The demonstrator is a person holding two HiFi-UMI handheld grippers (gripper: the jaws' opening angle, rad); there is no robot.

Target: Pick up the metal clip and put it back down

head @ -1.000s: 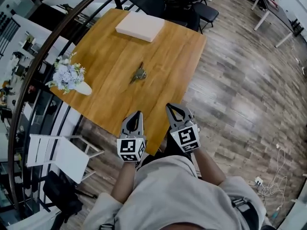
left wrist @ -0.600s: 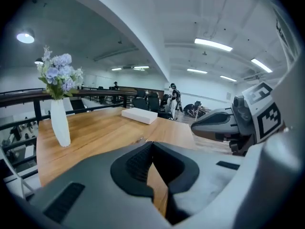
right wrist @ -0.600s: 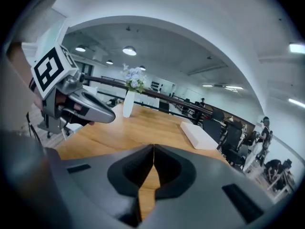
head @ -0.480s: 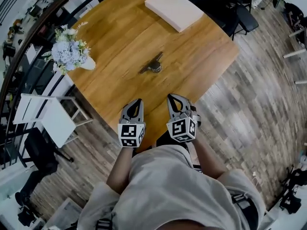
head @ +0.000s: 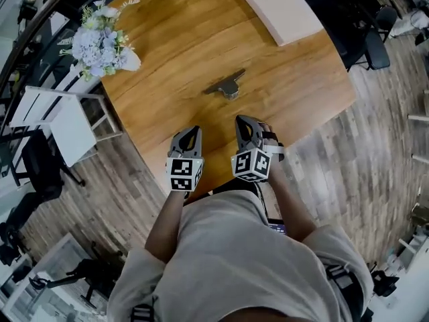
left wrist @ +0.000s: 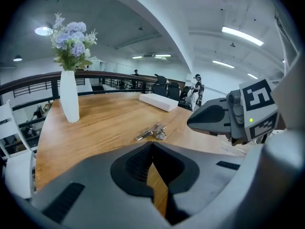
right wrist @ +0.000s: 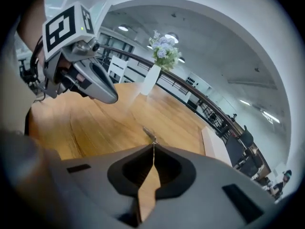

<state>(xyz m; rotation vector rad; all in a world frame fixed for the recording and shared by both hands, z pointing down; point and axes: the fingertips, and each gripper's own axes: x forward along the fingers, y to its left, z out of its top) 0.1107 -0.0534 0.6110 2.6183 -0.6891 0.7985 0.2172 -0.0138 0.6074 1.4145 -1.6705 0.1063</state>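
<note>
Metal clip [head: 228, 86] lies flat on the wooden bench [head: 167, 66], near its middle, with nothing touching it. In the head view it sits at 12 o'clock of both hand-held grippers and well apart from them. The left hand-held gripper [head: 190, 133] and the right hand-held gripper [head: 242, 121] hang side by side over the near bench edge. Each has its jaws fully together with nothing between them. Each gripper view shows the tips meeting in a closed line, with the clip on the bench beyond.

Hazards from this state:

1. Closed jaws at contact. If either gripper reaches the clip without first spreading its jaws, the tips are likely to shove the clip along the smooth wood instead of straddling it.
2. Poor purchase. The clip is low, small and bare metal, with a thin arm sticking out to one side. A grip on that arm alone may let the clip pivot or slip out during the lift.
3. Gripper interference. The two grippers are just beside each other, so advancing both together risks a knock between them.
4. Nearby objects. A vase of flowers [head: 100, 42] stands at 10 o'clock of the clip and a white slab [head: 280, 9] lies at 1 o'clock. Both are well apart from it, so only a wide overshoot would reach them.
</note>
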